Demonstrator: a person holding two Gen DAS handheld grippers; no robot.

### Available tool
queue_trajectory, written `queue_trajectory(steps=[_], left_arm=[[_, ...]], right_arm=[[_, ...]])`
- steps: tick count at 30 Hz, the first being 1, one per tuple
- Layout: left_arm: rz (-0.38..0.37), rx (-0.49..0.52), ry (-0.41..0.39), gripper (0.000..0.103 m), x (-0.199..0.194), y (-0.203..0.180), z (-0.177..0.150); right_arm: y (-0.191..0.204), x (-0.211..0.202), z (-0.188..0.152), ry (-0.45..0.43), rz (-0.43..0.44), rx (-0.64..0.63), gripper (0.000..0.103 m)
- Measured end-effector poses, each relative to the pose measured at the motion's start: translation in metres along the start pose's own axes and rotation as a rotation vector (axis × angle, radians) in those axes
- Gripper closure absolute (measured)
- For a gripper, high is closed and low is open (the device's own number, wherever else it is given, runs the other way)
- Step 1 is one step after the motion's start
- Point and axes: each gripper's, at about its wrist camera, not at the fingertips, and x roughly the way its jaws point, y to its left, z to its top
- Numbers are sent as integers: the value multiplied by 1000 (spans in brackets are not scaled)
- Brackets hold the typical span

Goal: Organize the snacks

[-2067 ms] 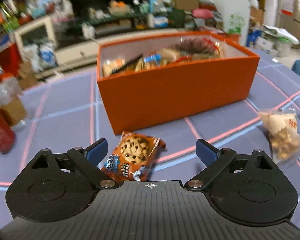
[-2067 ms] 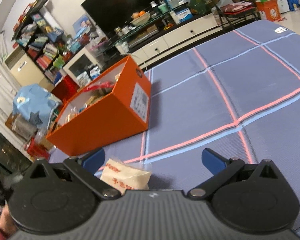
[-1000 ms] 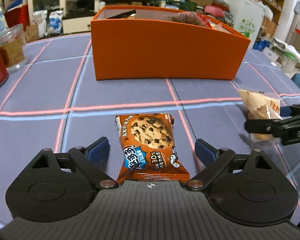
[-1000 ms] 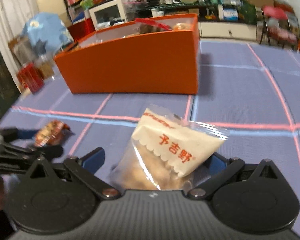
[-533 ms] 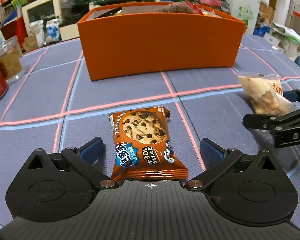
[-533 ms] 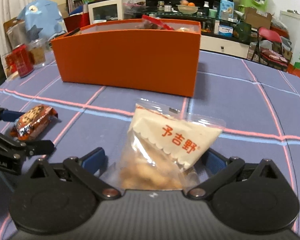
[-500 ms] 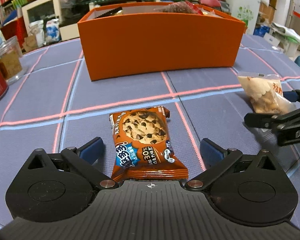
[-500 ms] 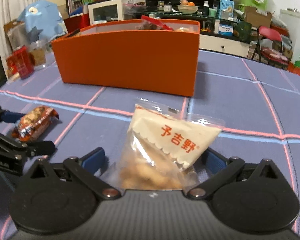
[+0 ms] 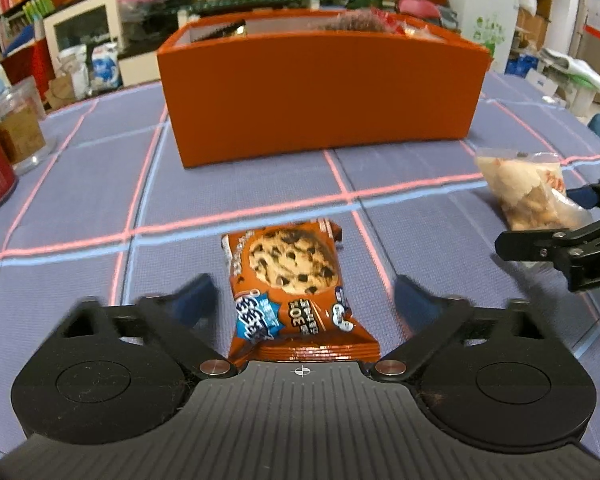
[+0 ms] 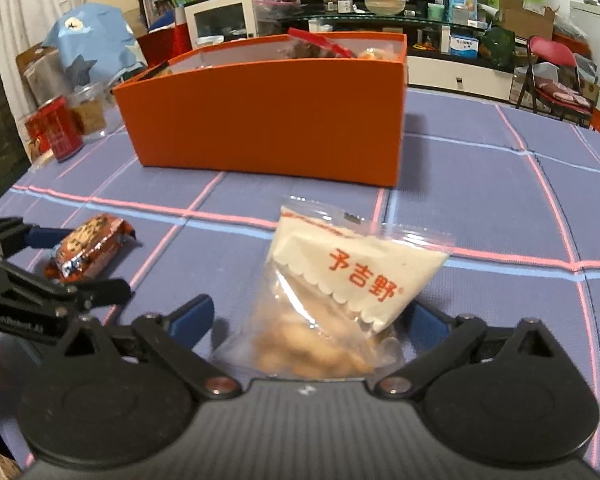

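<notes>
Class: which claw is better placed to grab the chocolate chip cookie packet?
Left. The cookie packet lies between the open left claw fingers; the right claw straddles the clear snack bag.

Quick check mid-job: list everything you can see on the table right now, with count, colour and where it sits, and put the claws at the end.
Cookie packet: one, brown with blue label, flat on the cloth between the left claw's fingers.
Clear snack bag: one, white label with red characters, between the right claw's fingers.
Orange box: one, beyond both snacks, already holding several snacks.
Red can: one, far left of the box.
Clear jar: one, brown contents, beside the can.
Tablecloth: purple with pink and blue lines.
Left claw: black, blue pads, open around the cookie packet.
Right claw: black, blue pads, open around the snack bag.
</notes>
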Motion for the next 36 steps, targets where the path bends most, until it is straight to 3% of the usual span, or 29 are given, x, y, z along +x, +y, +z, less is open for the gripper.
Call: queue_trajectory(steps=[1, 2, 6, 7, 8, 9, 10, 12, 13, 14, 15, 16, 20, 26, 31, 36], left_arm=[[1, 1, -6, 77, -2, 0, 1], [0, -2, -8, 89, -3, 1, 2], [11, -4, -2, 89, -5, 2, 2], [17, -9, 1, 80, -5, 2, 3], [28, -17, 9, 56, -4, 2, 3], [42, -22, 19, 47, -2, 3, 2], [57, -27, 19, 39, 0, 4, 2], [48, -39, 15, 38, 2, 7, 1], [43, -42, 11, 43, 2, 8, 1], [41, -39, 1, 57, 2, 9, 1], [36, -34, -10, 69, 1, 9, 1], [27, -28, -14, 94, -1, 9, 3], [6, -97, -5, 95, -10, 19, 7], [-41, -166, -157, 95, -58, 29, 36], [-72, -203, -240, 94, -71, 35, 87], [-98, -263, -313, 94, -54, 46, 152]], right_arm=[[-1, -2, 0, 1, 13, -2, 33], [-4, -4, -1, 7, 29, 9, 33], [-6, -10, -7, 2, 31, -13, 32], [-8, -11, -8, 1, 26, -10, 24], [-9, -11, -9, -3, 15, -7, 20], [-10, -11, -9, -6, 11, -6, 12], [-10, -11, -8, -9, 13, -6, 12], [-9, -6, -8, 2, 25, -9, 13], [-6, -5, -9, -3, 12, -30, 17], [-1, -4, -9, -3, -6, -67, 21], [0, -5, -8, -12, -10, -83, 36], [-1, -6, -7, -12, 4, -69, 40], [-10, -16, -4, -33, 45, 24, 43], [-7, -49, 24, -167, 76, 64, 43], [3, -60, 79, -279, 120, 36, 43], [3, -42, 153, -394, 142, 26, 43]])
